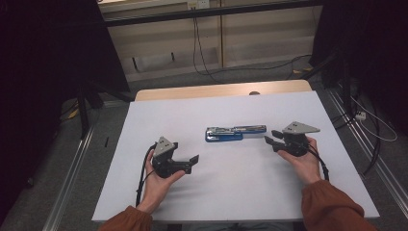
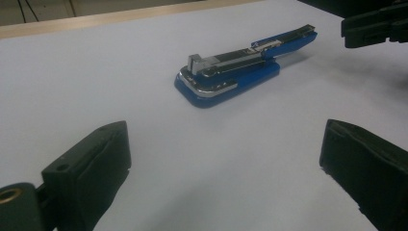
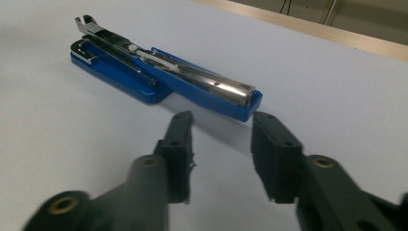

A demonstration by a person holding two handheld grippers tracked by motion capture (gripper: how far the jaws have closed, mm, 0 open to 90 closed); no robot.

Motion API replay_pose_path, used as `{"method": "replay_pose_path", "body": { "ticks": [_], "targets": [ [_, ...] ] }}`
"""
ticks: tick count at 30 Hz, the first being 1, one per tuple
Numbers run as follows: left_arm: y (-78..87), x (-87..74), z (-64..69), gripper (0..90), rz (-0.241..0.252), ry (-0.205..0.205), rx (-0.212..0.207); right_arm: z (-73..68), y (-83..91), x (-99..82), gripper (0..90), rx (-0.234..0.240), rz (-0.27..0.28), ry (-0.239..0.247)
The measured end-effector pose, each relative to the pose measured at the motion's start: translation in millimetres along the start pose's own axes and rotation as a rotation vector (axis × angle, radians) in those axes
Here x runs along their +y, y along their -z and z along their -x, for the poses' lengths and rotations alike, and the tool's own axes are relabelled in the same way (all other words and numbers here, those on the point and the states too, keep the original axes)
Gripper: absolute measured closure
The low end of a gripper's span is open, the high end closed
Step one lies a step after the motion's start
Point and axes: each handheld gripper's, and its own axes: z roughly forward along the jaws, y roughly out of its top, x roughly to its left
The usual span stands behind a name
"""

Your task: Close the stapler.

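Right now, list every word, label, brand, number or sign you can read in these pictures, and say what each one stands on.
There are none that can be read.
Blue stapler: no brand, label or number shows on its blue body or metal parts in any view.
Left hand-held gripper and right hand-held gripper: black jaws and grey plates carry no lettering.
White table: blank.

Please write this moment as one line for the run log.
blue stapler: lying opened on white table, untouched | left gripper: open, empty, near side | right gripper: jaws partly open, empty, at stapler's right end
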Motion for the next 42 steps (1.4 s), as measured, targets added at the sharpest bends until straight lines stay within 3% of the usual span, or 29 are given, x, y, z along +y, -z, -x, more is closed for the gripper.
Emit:
{"method": "replay_pose_path", "body": {
  "ticks": [5,7,15,17,19,25,27,30,37,42],
  "targets": [
    [-16.1,10.4,3.4,9.4,-0.020,-0.030,-0.020,4.1,-2.0,-0.6,82.6,-0.006,0.006,-0.009],
    [-23.3,14.8,5.0,12.6,-0.007,-0.038,-0.024,5.4,-2.1,-0.3,86.2,-0.011,0.010,-0.016],
    [-42.8,26.4,1.3,16.2,-0.008,-0.029,-0.021,8.7,-3.1,0.4,90.0,-0.007,0.014,-0.007],
    [-45.4,27.3,-2.2,17.9,-0.010,-0.007,-0.024,8.1,-3.3,0.7,90.0,0.005,0.011,-0.006],
    [-46.4,26.3,-6.1,23.9,-0.017,0.006,-0.028,6.6,-2.9,0.9,90.0,0.016,0.009,-0.003],
    [-53.2,26.0,-10.5,35.8,-0.024,-0.018,-0.003,5.2,-5.9,-0.3,90.0,0.023,-0.005,-0.003],
    [-55.0,27.2,-12.5,46.2,-0.014,-0.001,-0.021,5.1,-6.5,-0.5,90.0,0.024,-0.009,-0.003],
    [-60.2,33.8,-15.6,49.8,-0.037,-0.008,-0.032,5.8,-6.5,-0.8,90.0,0.024,-0.013,-0.007],
    [-71.8,42.7,-16.0,69.9,-0.029,-0.057,-0.033,6.6,-5.8,-1.7,90.0,0.025,-0.018,-0.013],
    [-83.7,52.6,-13.3,83.4,-0.035,-0.062,-0.053,7.6,-7.8,-2.6,90.0,0.024,-0.022,-0.010]
  ]
}}
